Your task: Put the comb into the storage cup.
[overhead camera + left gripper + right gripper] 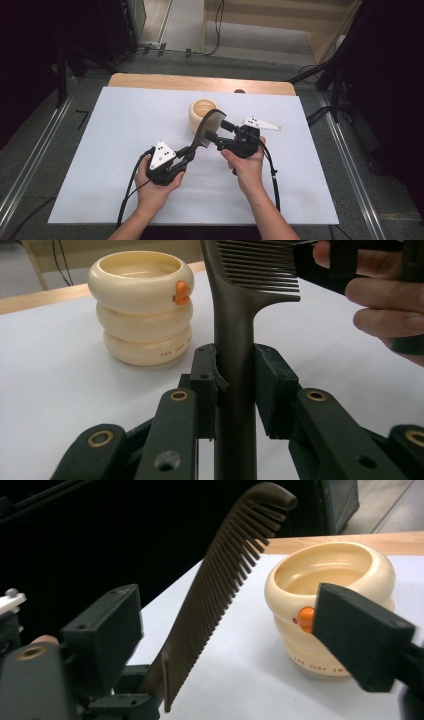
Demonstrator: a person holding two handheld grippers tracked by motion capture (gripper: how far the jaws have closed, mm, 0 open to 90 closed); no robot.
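cream ribbed pot (142,305) on tabletop (125,130), inside looks empty | lettering "THE JUDY…" partly legible | left gripper (235,385) fingers clamped on comb (235,340) handle | right gripper (225,640) fingers apart around comb teeth

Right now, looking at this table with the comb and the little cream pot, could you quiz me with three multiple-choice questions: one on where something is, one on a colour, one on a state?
1. Where is the cream pot?
A. beyond the comb
B. on the floor
C. in a hand

2. What colour is the small knob on the pot?
A. green
B. orange
C. blue

3. How is the left gripper?
A. open, empty
B. lying on the table
C. shut on the comb handle

Answers: 1 A, it stands on the white table behind the comb. 2 B, orange shows on the top ring. 3 C, both jaws press the handle, while the right gripper is open.
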